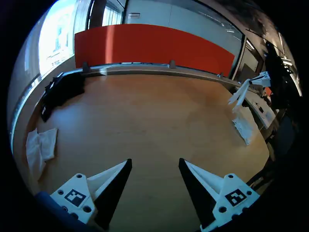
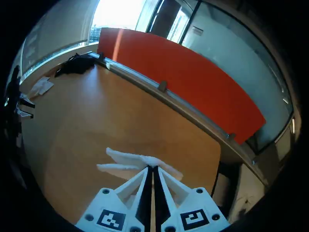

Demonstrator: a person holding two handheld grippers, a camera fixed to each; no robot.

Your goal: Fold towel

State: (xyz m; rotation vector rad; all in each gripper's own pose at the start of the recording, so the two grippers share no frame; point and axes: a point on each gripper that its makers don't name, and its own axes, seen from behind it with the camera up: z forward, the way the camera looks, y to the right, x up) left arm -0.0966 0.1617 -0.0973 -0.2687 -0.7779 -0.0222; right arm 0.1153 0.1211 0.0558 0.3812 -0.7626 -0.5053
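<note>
wooden tabletop point(image 1: 154, 116) in warm orange-brown, backed by a long orange partition panel point(image 1: 154, 44) and bright windows. the left gripper point(image 1: 154, 160) hovers over bare wood with its two fingers spread wide, holding nothing. the right gripper point(image 2: 152, 167) has its fingers pressed together on a white fabric towel point(image 2: 133, 159) near the tabletop's right edge, and two flaps of the towel stick out past the fingertips. at the tabletop's left side lie a crumpled white cloth point(image 1: 38, 149) and a black bundle of fabric point(image 1: 61, 91).
</note>
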